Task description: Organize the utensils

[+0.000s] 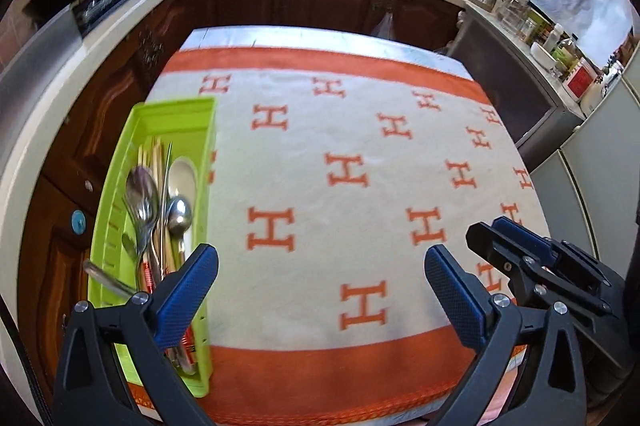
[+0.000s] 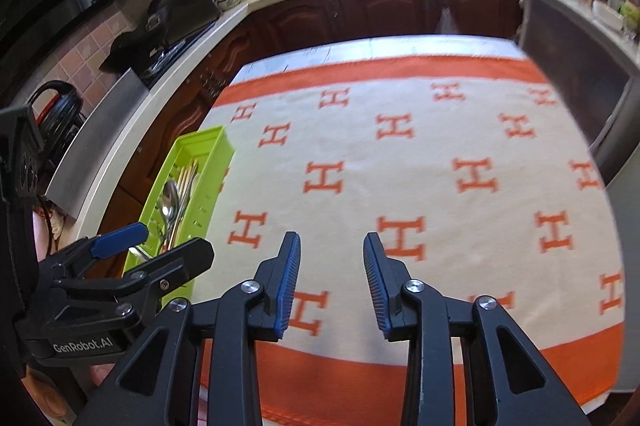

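Steel spoons were seen gathered in lime-green plastic tray, left of both tools; left tool and right tool spread, empty; nothing left on tabletop.

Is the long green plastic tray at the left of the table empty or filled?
Filled. The long green plastic tray holds metal spoons and pale chopsticks lying lengthwise inside it.

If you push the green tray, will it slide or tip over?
The green tray would probably slide, not tip: it is long, low and lies flat. The cloth under it may drag or bunch. The spoons lie loose inside, so they would likely rattle and shift.
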Motion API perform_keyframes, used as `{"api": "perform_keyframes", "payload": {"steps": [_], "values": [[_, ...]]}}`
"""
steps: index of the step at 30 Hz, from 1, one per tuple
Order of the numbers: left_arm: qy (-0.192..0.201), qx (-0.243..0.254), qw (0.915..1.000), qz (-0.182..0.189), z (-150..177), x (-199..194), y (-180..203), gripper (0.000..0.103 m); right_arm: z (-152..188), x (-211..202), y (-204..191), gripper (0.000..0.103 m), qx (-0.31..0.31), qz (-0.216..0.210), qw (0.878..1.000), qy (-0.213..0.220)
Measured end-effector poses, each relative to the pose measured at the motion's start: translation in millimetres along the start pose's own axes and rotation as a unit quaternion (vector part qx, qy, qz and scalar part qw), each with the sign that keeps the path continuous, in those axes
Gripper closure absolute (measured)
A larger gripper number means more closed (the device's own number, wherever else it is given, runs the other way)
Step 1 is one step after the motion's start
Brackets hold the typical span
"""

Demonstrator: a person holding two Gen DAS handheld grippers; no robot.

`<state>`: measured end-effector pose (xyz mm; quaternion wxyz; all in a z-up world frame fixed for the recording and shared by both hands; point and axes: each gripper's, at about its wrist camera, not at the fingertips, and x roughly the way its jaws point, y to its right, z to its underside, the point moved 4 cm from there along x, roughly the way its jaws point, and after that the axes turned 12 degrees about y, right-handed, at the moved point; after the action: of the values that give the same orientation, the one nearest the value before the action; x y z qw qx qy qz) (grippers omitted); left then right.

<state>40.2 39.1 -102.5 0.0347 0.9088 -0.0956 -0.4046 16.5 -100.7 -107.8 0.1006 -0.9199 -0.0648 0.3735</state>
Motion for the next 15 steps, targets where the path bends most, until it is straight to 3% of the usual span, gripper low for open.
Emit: {"api": "perform_keyframes", "payload": {"steps": [15], "values": [[0.057, 0.016, 0.9973, -0.043, -22, -39, 28, 0.001, -30, -70, 19, 0.065, -0.001, 0.023, 0.997, 0.069]]}}
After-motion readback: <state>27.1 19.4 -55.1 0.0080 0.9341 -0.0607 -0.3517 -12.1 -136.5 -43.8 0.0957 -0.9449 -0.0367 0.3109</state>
